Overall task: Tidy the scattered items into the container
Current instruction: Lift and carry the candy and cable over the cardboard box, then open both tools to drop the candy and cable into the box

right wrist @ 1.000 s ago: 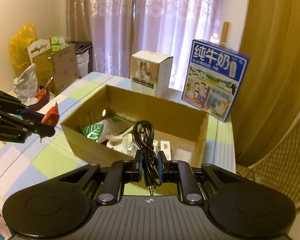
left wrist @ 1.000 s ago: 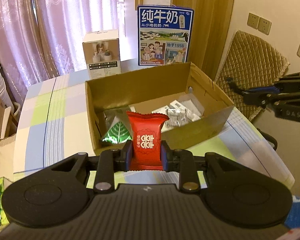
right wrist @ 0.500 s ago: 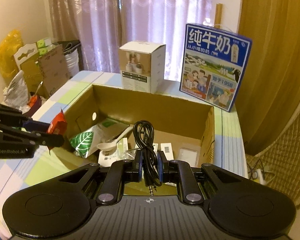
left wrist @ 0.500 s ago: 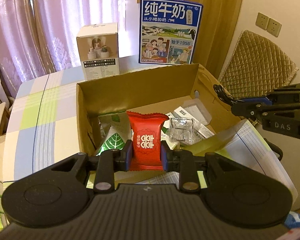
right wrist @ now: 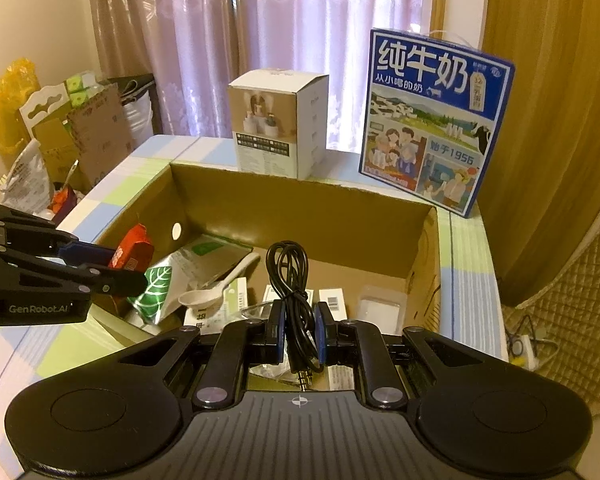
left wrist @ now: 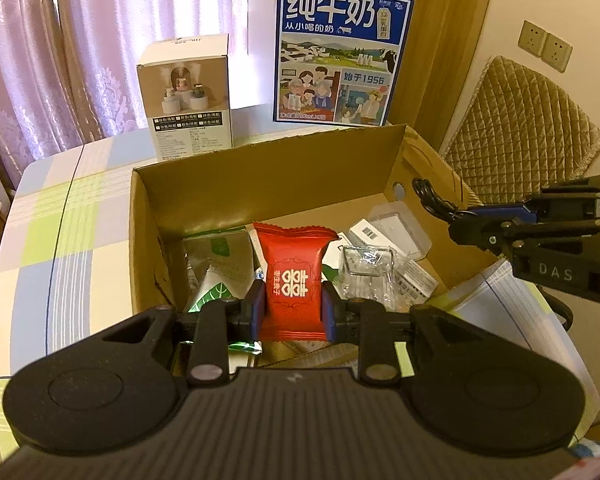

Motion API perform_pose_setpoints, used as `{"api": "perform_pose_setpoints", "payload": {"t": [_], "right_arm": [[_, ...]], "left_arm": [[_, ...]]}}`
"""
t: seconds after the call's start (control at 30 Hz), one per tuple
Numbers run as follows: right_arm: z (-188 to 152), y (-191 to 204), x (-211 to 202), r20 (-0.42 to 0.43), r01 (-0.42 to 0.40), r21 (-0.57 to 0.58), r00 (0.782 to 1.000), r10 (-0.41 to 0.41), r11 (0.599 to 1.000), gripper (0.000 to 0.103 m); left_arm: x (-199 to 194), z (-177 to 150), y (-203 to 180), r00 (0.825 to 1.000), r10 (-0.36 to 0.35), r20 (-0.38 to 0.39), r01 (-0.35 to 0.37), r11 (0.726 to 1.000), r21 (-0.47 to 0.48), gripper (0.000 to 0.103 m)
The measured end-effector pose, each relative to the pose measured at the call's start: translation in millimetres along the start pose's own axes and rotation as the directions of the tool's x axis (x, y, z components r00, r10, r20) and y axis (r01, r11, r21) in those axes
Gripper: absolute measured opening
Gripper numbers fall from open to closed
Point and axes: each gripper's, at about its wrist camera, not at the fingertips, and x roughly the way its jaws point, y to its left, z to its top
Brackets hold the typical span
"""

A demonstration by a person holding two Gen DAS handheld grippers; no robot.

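Note:
An open cardboard box [left wrist: 260, 172] [right wrist: 300, 200] stands on the checked tablecloth. My left gripper [left wrist: 293, 304] is shut on a red snack packet [left wrist: 294, 276], held over the box's near left part; the right wrist view shows that packet [right wrist: 132, 252] above the box's left wall. My right gripper [right wrist: 298, 330] is shut on a coiled black audio cable [right wrist: 290, 276], its plug hanging toward the camera, above the box's near side. In the left wrist view the cable [left wrist: 432, 198] sticks out over the right wall. Inside lie a green-leaf pouch [right wrist: 156, 292], a white spoon [right wrist: 208, 294], small white boxes and clear packs.
Behind the box stand a blue milk carton case [left wrist: 340, 56] [right wrist: 436, 128] and a white product box [left wrist: 188, 96] [right wrist: 276, 120]. A quilted chair [left wrist: 520, 120] is on the right; cardboard and bags [right wrist: 52, 140] pile up left of the table. Curtains hang behind.
Both grippers have moved forward and down, from in front of the box to over it. The packet and the cable stay gripped. The box looms larger in both views.

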Motion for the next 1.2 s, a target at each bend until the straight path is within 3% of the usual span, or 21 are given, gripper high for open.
{"api": "perform_pose_setpoints", "payload": {"t": [1.2], "right_arm": [[15.6,-11.4,43.5,-0.017,-0.005,0.042,1.0,0.005,0.999,0.011]], "left_arm": [[46.3,16.0,15.9,1.0,0.0,-0.027,-0.001,0.999,-0.04,0.024]]}}
